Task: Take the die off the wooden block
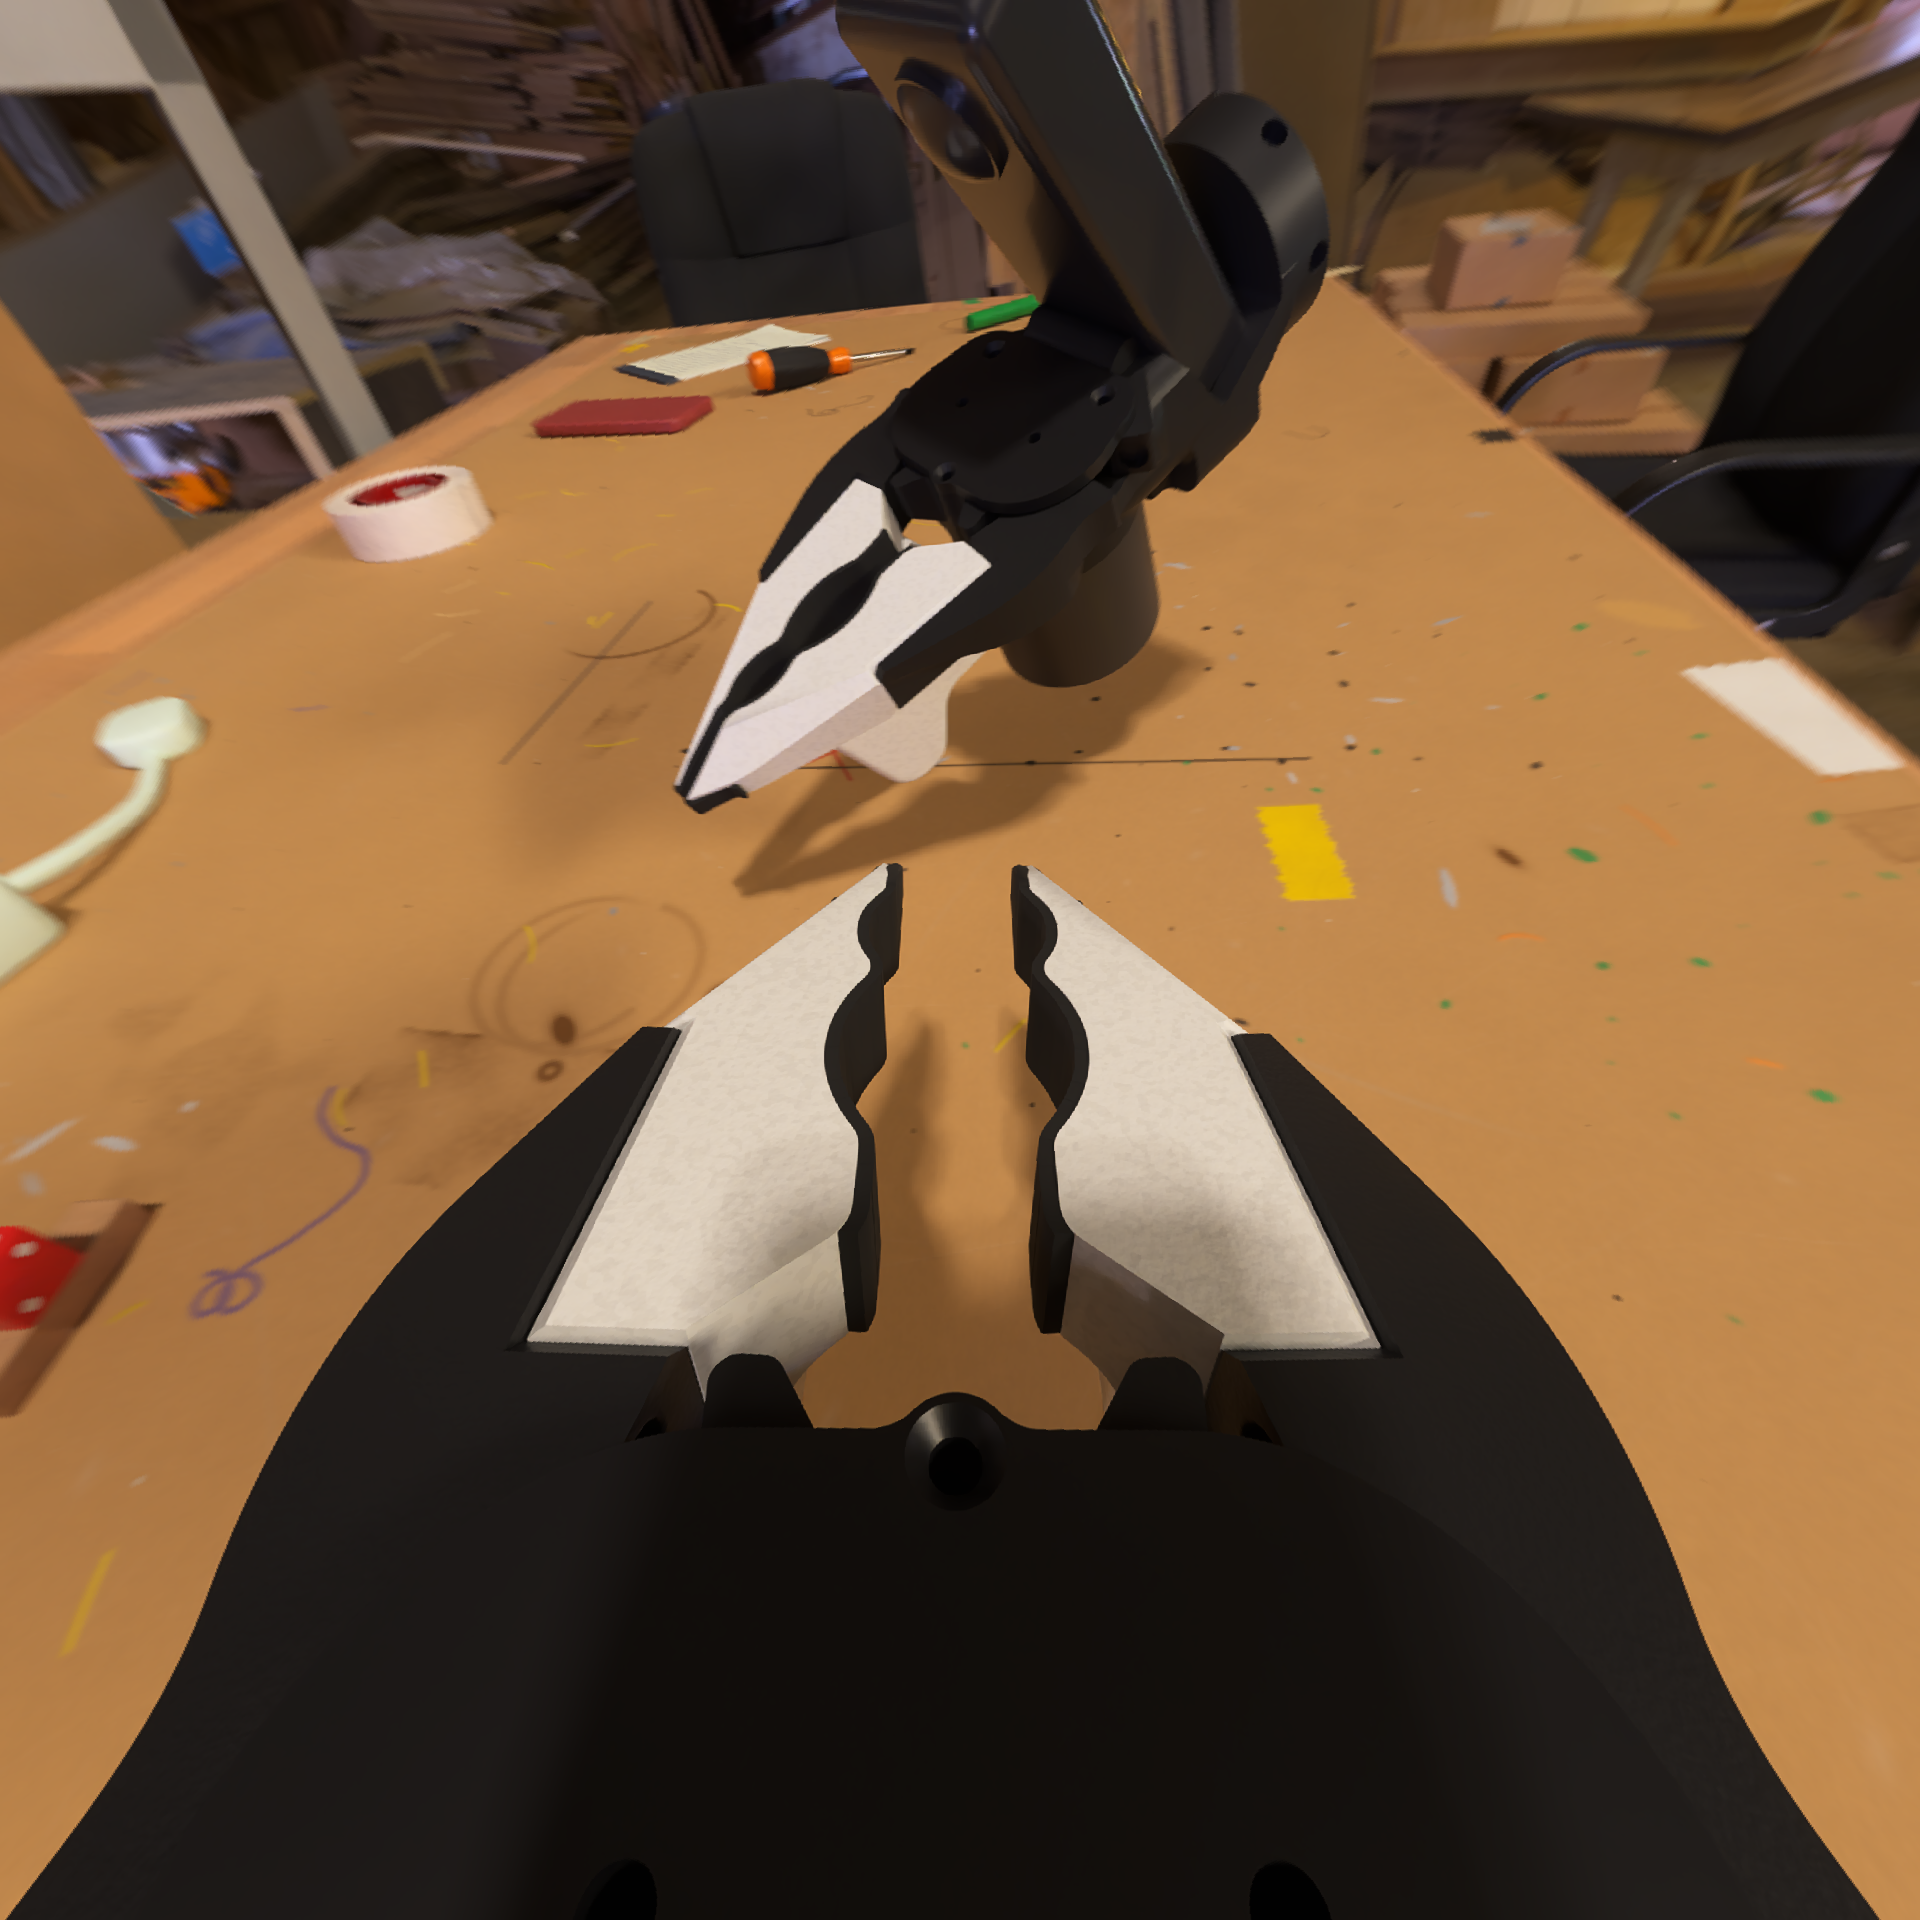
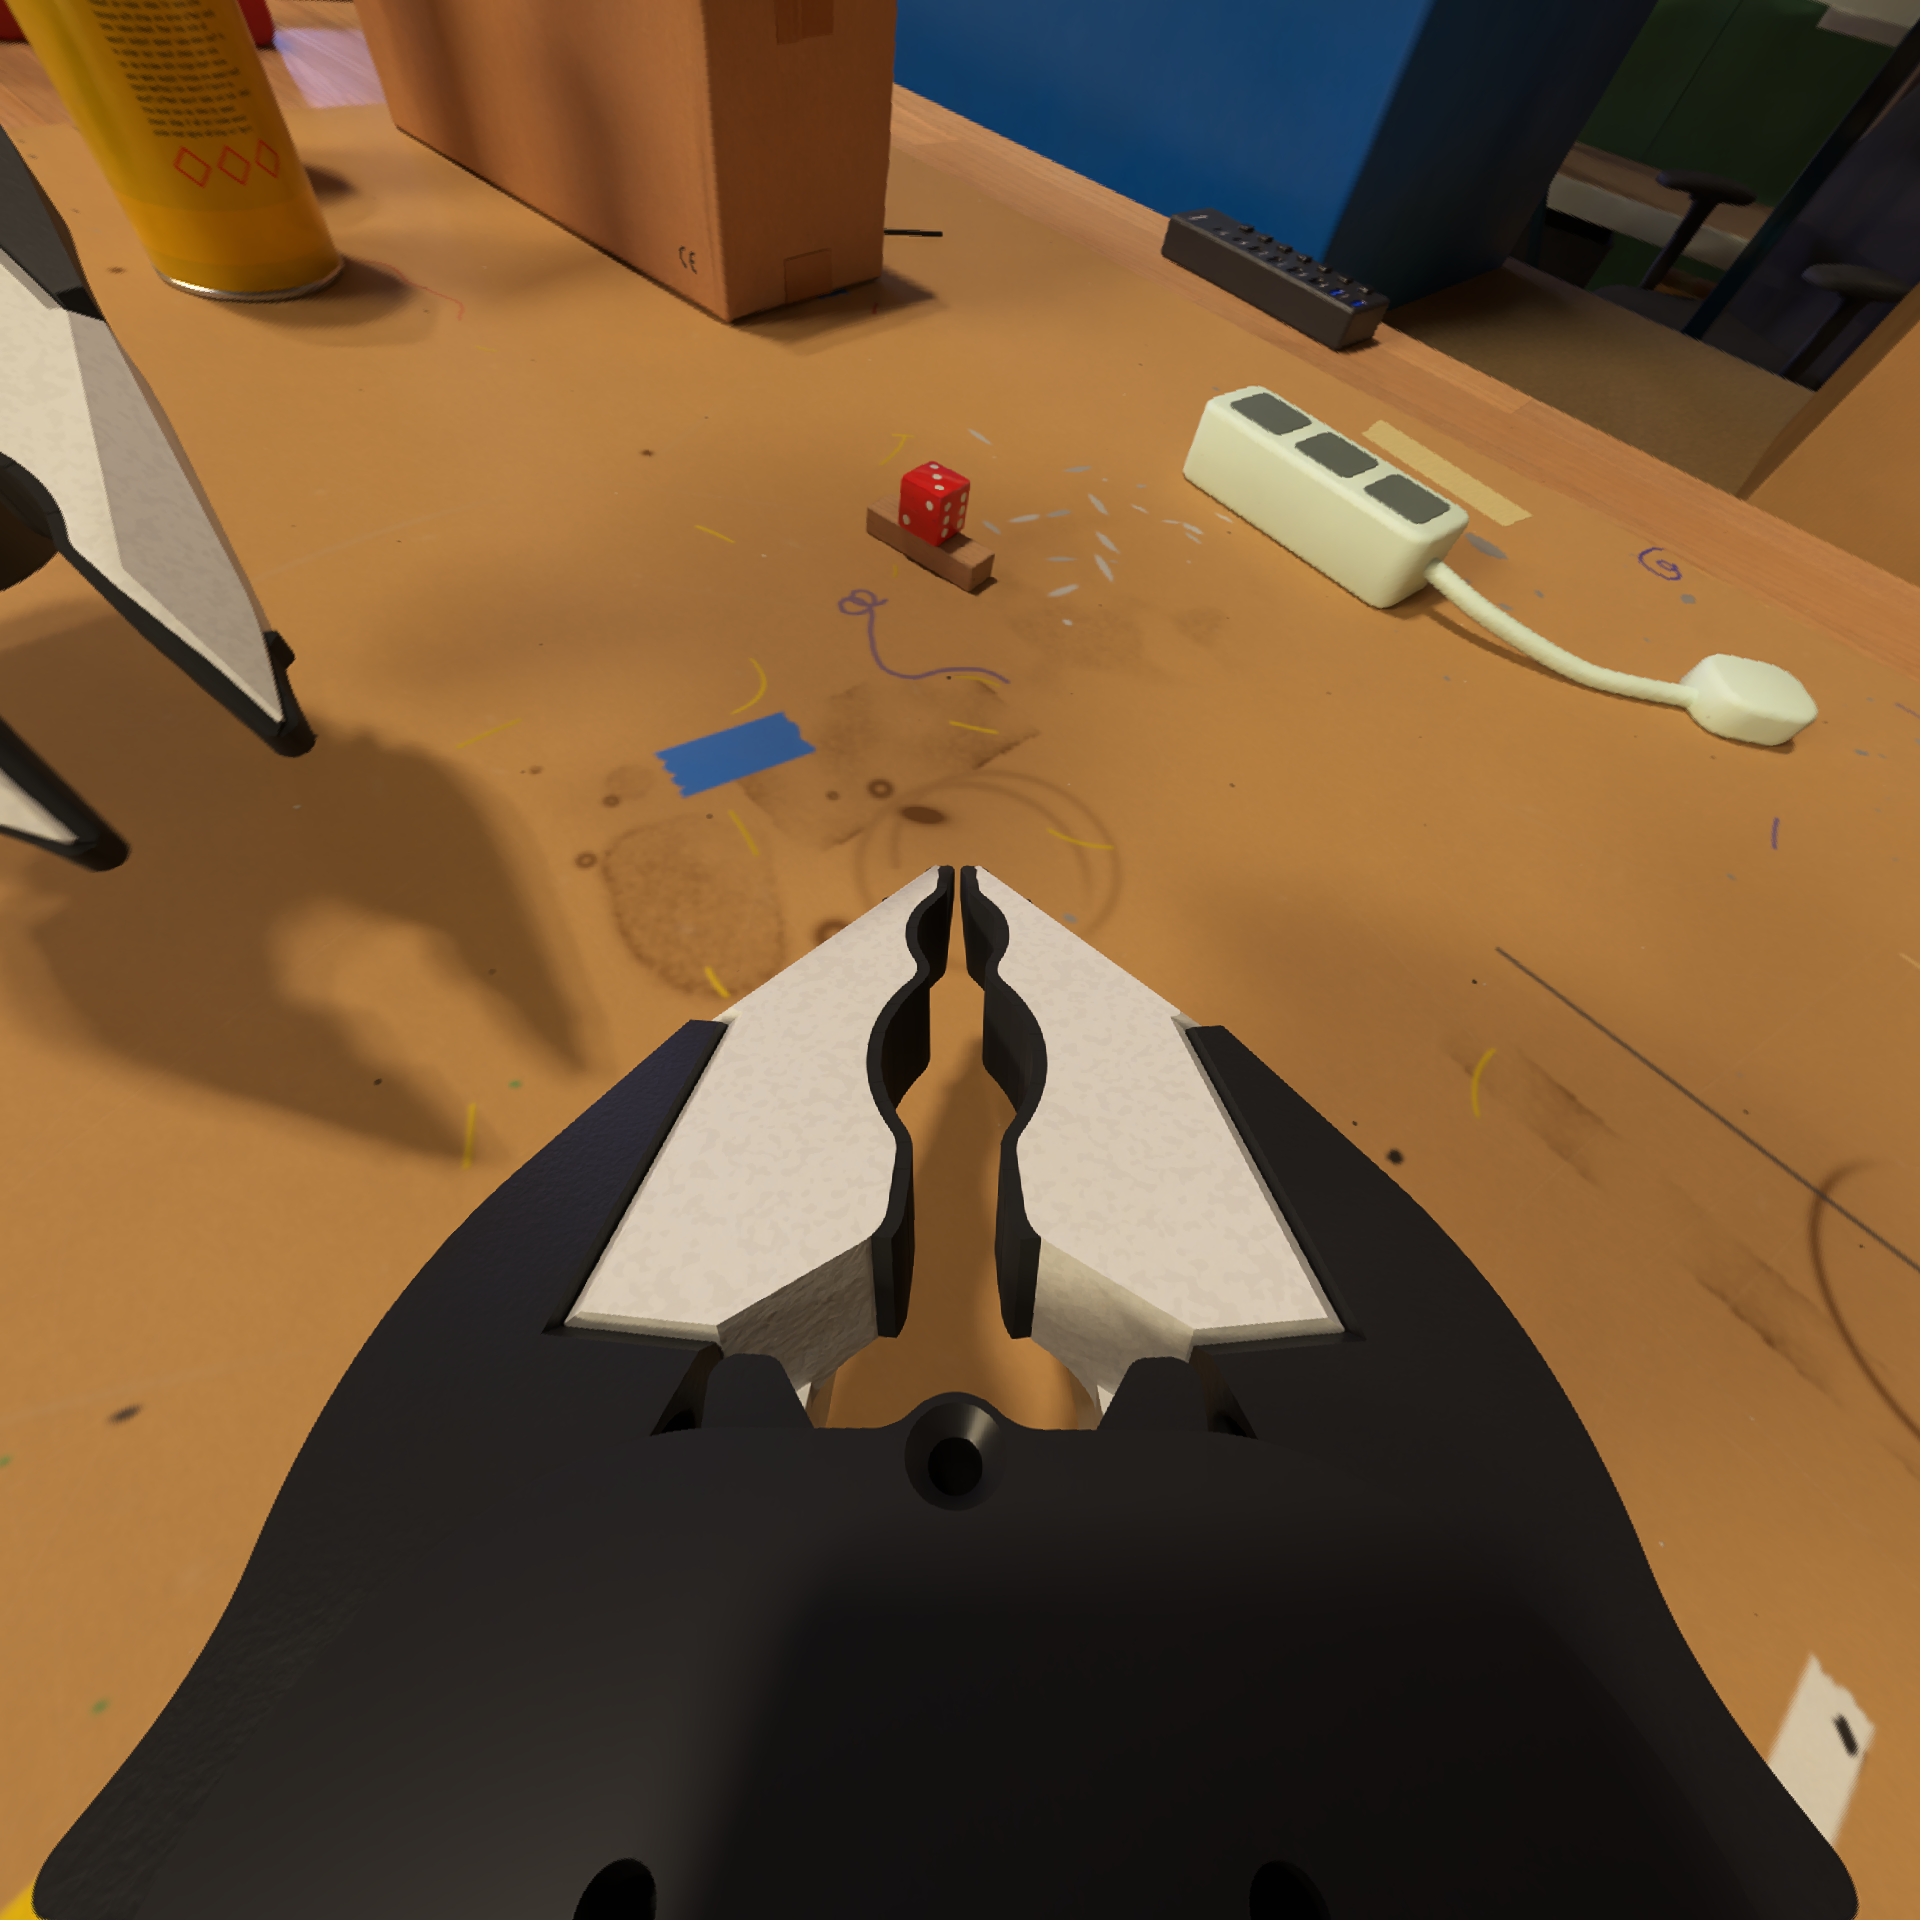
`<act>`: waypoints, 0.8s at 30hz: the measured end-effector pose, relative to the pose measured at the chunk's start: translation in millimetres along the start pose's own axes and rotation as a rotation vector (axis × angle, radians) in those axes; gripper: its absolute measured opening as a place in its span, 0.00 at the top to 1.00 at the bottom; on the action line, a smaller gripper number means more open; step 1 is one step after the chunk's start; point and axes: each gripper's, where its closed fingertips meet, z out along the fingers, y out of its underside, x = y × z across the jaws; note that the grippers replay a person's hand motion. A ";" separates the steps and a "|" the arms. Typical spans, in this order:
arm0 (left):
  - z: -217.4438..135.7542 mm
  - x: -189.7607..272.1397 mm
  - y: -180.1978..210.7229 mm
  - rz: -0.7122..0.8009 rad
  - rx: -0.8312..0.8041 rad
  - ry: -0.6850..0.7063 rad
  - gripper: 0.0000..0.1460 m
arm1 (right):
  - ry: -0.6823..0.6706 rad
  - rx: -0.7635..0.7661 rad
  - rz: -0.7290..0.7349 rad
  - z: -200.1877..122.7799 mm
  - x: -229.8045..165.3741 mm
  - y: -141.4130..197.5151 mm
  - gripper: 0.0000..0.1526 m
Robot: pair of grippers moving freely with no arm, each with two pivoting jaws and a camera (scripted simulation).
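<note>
The red die [image 2: 934, 502] sits atop the wooden block [image 2: 931, 551], straight ahead of the right gripper [image 2: 956, 873], whose jaws are clenched empty, while the left gripper [image 1: 956, 871], jaws parted, has it far off to its left.

The left hand-held gripper [image 1: 956, 873] hovers above the surface, its jaws parted with a clear gap, holding nothing. At its 12 o'clock the right hand-held gripper [image 1: 712, 795] tilts down toward 7 o'clock, tips nearly touching, nothing between them.
</note>
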 end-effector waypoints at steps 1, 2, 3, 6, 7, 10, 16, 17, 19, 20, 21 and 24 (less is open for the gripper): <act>0.4 0.2 0.3 -0.028 0.004 0.030 0.85 | 0.009 -0.002 -0.003 1.1 1.2 -0.3 0.99; 0.9 0.1 0.8 -0.057 0.002 0.053 0.84 | 0.017 0.000 -0.006 1.9 2.0 -1.2 0.99; 1.4 0.4 1.2 -0.082 -0.001 0.078 0.82 | 0.020 0.007 -0.010 2.2 2.2 -2.5 0.99; 2.9 1.5 2.7 -0.121 -0.015 0.124 0.81 | 0.014 0.038 -0.022 0.0 0.6 -6.3 0.99; 3.3 1.4 3.0 -0.119 -0.018 0.123 0.80 | 0.010 0.050 -0.026 -1.2 -0.3 -7.7 0.99; 3.9 -0.2 3.6 -0.094 -0.022 0.083 0.81 | 0.002 0.070 -0.039 -3.3 -2.8 -9.9 0.99; 2.5 -3.3 -0.8 -0.141 0.000 0.037 0.79 | -0.014 0.096 -0.056 -6.3 -6.6 -13.0 0.99; -1.1 -7.0 -3.4 -0.163 0.013 0.013 0.79 | -0.015 0.106 -0.057 -7.4 -6.8 -14.1 0.99; -15.2 -28.2 -8.6 -0.194 -0.005 -0.115 0.76 | -0.018 0.121 -0.052 -9.1 -6.7 -15.6 0.99; -26.0 -43.9 -13.1 -0.202 -0.022 -0.191 0.73 | -0.022 0.122 -0.045 -9.2 -6.6 -15.6 0.99; -38.8 -62.5 -18.2 -0.210 -0.041 -0.272 0.72 | -0.029 0.119 -0.037 -8.9 -6.4 -15.3 0.97; -73.0 -121.2 -21.3 -0.230 -0.224 -0.433 0.70 | -0.047 0.110 -0.016 -7.8 -6.0 -14.6 0.93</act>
